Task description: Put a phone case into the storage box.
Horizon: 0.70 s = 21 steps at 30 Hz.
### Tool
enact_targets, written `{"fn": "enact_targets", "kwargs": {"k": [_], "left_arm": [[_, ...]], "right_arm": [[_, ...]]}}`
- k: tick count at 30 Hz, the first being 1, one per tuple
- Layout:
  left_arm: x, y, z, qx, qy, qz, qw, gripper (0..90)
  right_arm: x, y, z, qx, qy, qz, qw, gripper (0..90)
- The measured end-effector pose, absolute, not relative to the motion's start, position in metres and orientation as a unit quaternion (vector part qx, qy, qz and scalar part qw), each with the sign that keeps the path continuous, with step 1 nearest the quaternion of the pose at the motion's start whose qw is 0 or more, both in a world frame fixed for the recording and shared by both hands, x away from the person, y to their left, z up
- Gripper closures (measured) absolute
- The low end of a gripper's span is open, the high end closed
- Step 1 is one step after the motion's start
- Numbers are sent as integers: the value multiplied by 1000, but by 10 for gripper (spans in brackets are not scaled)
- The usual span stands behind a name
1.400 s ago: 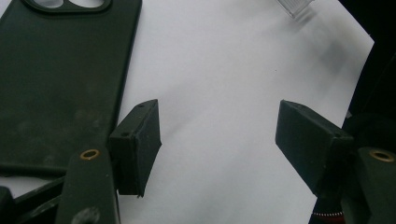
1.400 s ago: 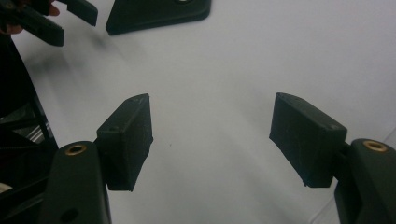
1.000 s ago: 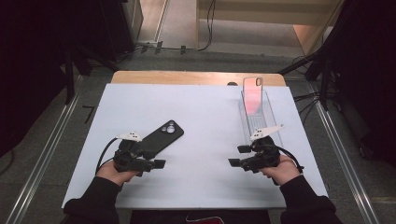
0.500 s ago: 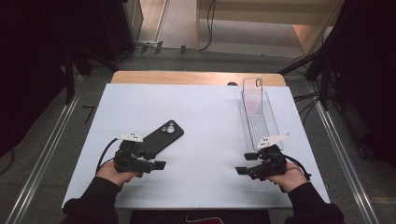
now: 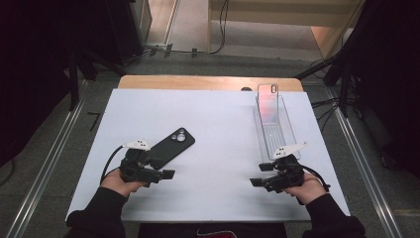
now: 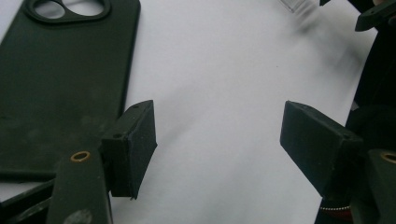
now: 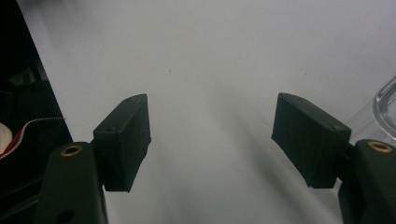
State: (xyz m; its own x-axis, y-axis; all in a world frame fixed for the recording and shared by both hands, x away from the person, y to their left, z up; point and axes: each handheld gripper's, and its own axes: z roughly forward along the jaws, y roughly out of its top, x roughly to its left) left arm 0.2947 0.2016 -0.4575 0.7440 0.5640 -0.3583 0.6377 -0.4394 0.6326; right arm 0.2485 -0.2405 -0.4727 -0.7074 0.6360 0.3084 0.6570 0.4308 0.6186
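Holding my left gripper (image 6: 217,140) with jaws apart and empty, I have the black phone case (image 6: 60,84) flat on the table just left of my fingers (image 6: 133,147). Its long axis runs forward, away from them. My right gripper (image 7: 212,140), also parted and empty, is well apart from it.

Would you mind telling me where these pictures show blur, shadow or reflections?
High view: surroundings dark, white table evenly lit, pinkish reflection on the clear plastic phone case. Left gripper view: matte black phone case fairly sharp, top-right corner smeared. Right gripper view: soft shadows spread beneath the fingers; clear plastic tray out of focus.
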Motion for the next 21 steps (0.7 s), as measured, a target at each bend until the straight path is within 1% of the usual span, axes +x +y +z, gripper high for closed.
{"fn": "enact_targets", "kwargs": {"k": [4,6,10,11,13,15,17,19,21], "left_arm": [[298,206,-455,848,349,-33,397,271],[300,209,-454,849,347,-28,398,249],[306,213,-453,848,347,-16,401,246],[308,215,-453,847,346,-15,404,222],[312,216,-454,843,350,-17,409,207],[316,216,-454,844,350,-21,406,138],[322,215,-455,845,350,-21,403,113],[326,213,-456,845,359,-31,394,13],[329,211,-455,848,365,-34,383,0]], "right_arm": [[249,-241,-473,-382,-846,-372,15,260],[250,-241,-473,-382,-846,-372,16,260],[250,-241,-474,-381,-846,-372,16,260],[249,-241,-474,-381,-847,-372,16,260],[249,-241,-474,-381,-847,-371,16,260],[249,-240,-473,-382,-846,-372,18,260],[249,-240,-474,-378,-848,-372,17,260],[249,-240,-474,-379,-847,-371,18,260],[249,-240,-474,-379,-847,-372,18,260]]}}
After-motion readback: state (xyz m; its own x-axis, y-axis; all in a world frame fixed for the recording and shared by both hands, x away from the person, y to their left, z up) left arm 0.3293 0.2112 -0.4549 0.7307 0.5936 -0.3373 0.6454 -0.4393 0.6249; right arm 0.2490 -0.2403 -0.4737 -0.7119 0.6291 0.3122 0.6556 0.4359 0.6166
